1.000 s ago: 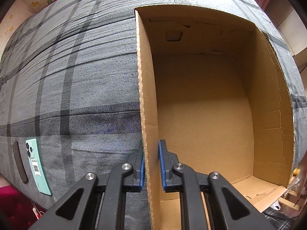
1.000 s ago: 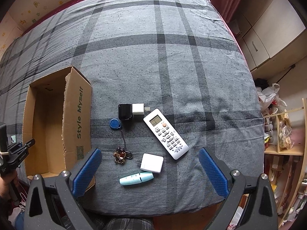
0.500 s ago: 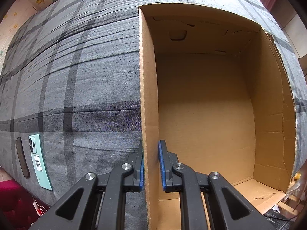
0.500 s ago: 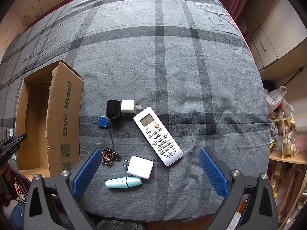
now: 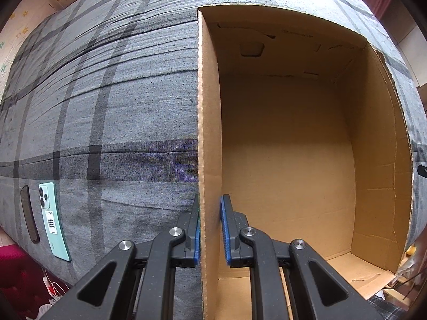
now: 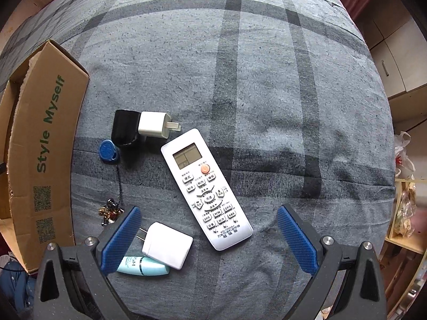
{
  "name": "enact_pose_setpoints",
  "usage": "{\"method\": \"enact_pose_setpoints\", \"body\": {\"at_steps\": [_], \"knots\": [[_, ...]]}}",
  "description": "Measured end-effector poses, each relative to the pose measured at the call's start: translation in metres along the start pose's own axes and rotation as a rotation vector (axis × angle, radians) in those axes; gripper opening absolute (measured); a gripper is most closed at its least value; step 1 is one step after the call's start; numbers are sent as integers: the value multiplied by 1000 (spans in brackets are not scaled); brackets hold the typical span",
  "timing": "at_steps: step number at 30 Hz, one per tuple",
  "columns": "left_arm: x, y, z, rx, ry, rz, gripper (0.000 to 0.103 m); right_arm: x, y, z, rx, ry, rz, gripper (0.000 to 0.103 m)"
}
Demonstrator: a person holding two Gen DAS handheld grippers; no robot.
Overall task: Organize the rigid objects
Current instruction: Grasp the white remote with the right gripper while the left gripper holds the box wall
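Note:
My left gripper is shut on the left wall of the open cardboard box, which lies empty on the grey plaid bed. In the right wrist view my right gripper hangs open, low over the bed, with the lower end of a white remote control between its fingers but untouched. A white charger and a teal tube lie by its left finger. Farther up lie another white plug, a black block, a blue tag and a keychain charm. The box stands at the left.
A mint-green phone and a dark flat bar lie on the bed left of the box. The bed's right edge drops to cabinets and a wooden shelf. Grey plaid cover stretches beyond the objects.
My right gripper has come down toward the bed, so the remote and chargers look larger and closer between its fingers. The left gripper keeps its hold on the box wall without moving.

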State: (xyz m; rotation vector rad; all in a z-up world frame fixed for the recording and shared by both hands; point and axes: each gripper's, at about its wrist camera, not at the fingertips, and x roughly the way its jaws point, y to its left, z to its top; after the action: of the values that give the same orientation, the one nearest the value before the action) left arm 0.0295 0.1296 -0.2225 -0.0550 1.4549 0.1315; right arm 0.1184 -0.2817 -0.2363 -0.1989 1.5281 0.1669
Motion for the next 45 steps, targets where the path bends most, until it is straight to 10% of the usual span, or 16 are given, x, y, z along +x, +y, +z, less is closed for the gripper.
{"method": "enact_pose_setpoints", "body": {"at_steps": [15, 22, 45], "knots": [[-2, -2, -1, -13, -3, 20, 13, 61, -2, 11, -69, 88, -31, 87], [-3, -6, -2, -15, -4, 28, 13, 72, 5, 13, -98, 108, -25, 53], [-4, -5, 0, 6, 1, 18, 13, 10, 17, 24, 55, 63, -11, 50]]}}
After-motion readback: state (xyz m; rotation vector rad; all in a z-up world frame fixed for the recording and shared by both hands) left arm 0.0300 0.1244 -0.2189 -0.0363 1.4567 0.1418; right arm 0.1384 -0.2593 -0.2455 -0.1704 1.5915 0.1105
